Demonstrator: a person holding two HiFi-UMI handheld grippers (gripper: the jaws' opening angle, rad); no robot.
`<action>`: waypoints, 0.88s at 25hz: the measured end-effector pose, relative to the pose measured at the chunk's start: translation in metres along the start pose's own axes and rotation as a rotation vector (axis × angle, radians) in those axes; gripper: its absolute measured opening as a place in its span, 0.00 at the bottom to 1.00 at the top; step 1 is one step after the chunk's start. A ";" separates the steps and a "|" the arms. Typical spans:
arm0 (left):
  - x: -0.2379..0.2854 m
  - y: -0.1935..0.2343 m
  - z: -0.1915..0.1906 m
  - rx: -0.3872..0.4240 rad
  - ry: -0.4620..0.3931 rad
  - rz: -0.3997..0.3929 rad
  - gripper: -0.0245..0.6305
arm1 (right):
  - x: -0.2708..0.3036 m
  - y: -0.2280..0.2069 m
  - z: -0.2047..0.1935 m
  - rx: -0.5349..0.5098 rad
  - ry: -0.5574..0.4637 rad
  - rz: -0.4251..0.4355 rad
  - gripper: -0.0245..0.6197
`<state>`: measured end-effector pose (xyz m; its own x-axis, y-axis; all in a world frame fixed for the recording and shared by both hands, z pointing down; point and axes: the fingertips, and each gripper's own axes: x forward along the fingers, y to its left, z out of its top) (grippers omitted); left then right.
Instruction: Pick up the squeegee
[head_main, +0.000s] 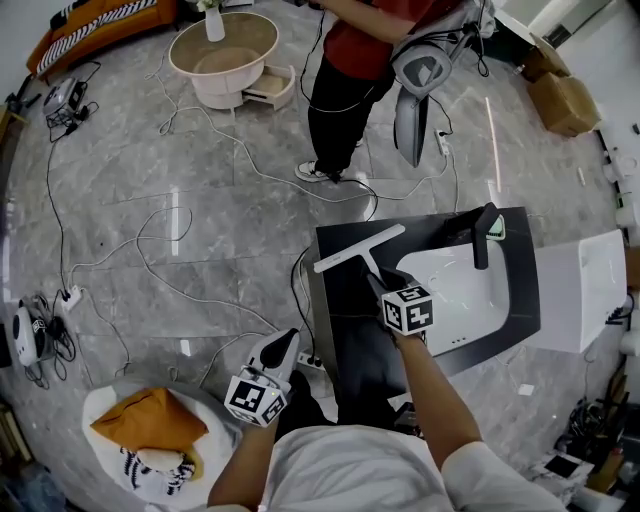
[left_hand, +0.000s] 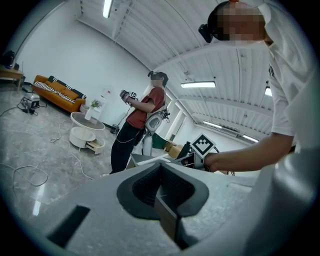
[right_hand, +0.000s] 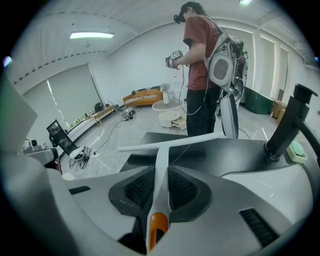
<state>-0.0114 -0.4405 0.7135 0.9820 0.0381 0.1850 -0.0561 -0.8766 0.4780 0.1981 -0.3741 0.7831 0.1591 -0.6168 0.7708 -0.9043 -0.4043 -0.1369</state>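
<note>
A white squeegee (head_main: 360, 250) with a long blade and a slim handle lies across the black counter (head_main: 340, 330) in the head view, left of the sink. My right gripper (head_main: 385, 290) reaches down over the handle. In the right gripper view the handle (right_hand: 162, 165) runs straight between the two dark pads, which press on it from both sides; its orange end shows at the back of my right gripper (right_hand: 161, 187). The blade lies crosswise just beyond the fingertips. My left gripper (head_main: 287, 342) hangs off the counter's left side over the floor, its pads together (left_hand: 162, 186), holding nothing.
A white sink basin (head_main: 470, 290) with a black faucet (head_main: 483, 235) sits right of the squeegee. A person in a red shirt (head_main: 350, 60) stands beyond the counter. Cables trail over the grey floor, near a round white table (head_main: 222, 55) and an orange cushion (head_main: 150, 418).
</note>
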 end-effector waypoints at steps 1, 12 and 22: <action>-0.001 -0.001 0.003 0.005 -0.004 0.001 0.06 | -0.004 0.002 0.004 -0.006 -0.013 0.005 0.17; -0.005 -0.029 0.085 0.130 -0.082 -0.012 0.06 | -0.098 0.062 0.085 -0.151 -0.265 0.148 0.17; -0.026 -0.081 0.156 0.231 -0.189 -0.024 0.06 | -0.240 0.115 0.147 -0.285 -0.594 0.244 0.17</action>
<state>-0.0039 -0.4451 0.5356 0.9999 -0.0106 0.0023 -0.0109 -0.9633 0.2683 0.1145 -0.3716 0.4912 0.0542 -0.9649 0.2568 -0.9974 -0.0645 -0.0320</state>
